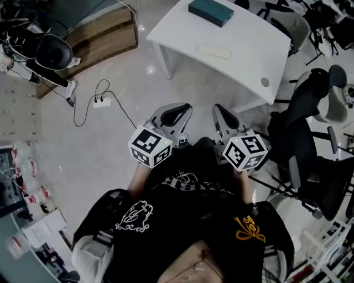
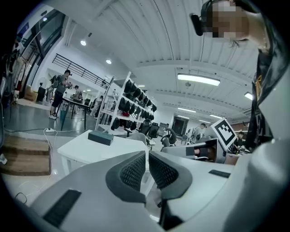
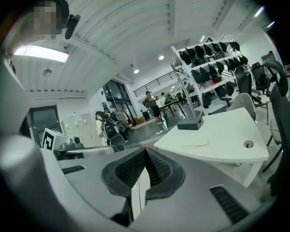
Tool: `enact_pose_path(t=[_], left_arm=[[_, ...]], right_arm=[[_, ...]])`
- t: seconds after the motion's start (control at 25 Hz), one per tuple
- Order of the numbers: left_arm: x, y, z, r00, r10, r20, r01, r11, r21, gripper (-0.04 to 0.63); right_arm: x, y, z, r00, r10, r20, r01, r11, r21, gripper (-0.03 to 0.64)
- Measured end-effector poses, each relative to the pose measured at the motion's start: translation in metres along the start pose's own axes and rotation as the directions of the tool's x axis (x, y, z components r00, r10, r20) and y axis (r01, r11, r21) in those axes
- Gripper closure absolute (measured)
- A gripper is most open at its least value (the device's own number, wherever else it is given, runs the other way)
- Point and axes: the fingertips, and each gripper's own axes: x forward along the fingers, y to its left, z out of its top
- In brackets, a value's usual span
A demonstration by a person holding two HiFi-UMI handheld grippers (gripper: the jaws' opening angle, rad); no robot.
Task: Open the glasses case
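Note:
A dark teal box-shaped case (image 1: 211, 12) lies at the far end of a white table (image 1: 249, 55), with a flat cream-coloured item (image 1: 214, 51) nearer the table's front edge. Both grippers are held close to the person's body, well short of the table. The left gripper (image 1: 183, 108) is shut and holds nothing; its ribbed pads meet in the left gripper view (image 2: 147, 156). The right gripper (image 1: 220, 109) is likewise shut and empty (image 3: 146, 152). Ahead of the jaws I see the teal case (image 2: 100, 137) (image 3: 190, 123) and the cream item (image 3: 195, 145) on the table.
Black office chairs (image 1: 315, 138) crowd the right side beside the table. A power strip with cables (image 1: 102, 101) lies on the pale floor at left, beyond it a wooden platform (image 1: 105, 33). Shelving with dark bags (image 3: 213, 59) stands behind the table.

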Motion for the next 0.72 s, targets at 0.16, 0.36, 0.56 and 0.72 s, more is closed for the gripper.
enact_pose_path(t=[0.16,0.36,0.56,0.72], left_arm=[[0.019,0.009,-0.004,0.999,-0.033,-0.018,0.033,0.999,-0.015,0.56],[0.048,0.02,-0.006,0.997,-0.064,-0.031,0.063,0.997,-0.038,0.56],[0.088,0.045,-0.001,0.997,-0.059,-0.054,0.058,0.998,-0.027,0.56],[0.121,0.085,0.004,0.996,-0.039,-0.086,0.038,0.999,-0.017,0.56]], right_arm=[[0.006,-0.02,0.004,0.999,-0.05,0.004,0.05,0.998,0.027,0.603],[0.015,-0.043,0.007,0.996,-0.084,-0.007,0.084,0.996,0.029,0.603],[0.045,-0.084,0.014,0.994,-0.108,-0.02,0.108,0.994,0.026,0.603],[0.087,-0.126,0.03,0.992,-0.122,-0.029,0.123,0.992,0.033,0.603]])
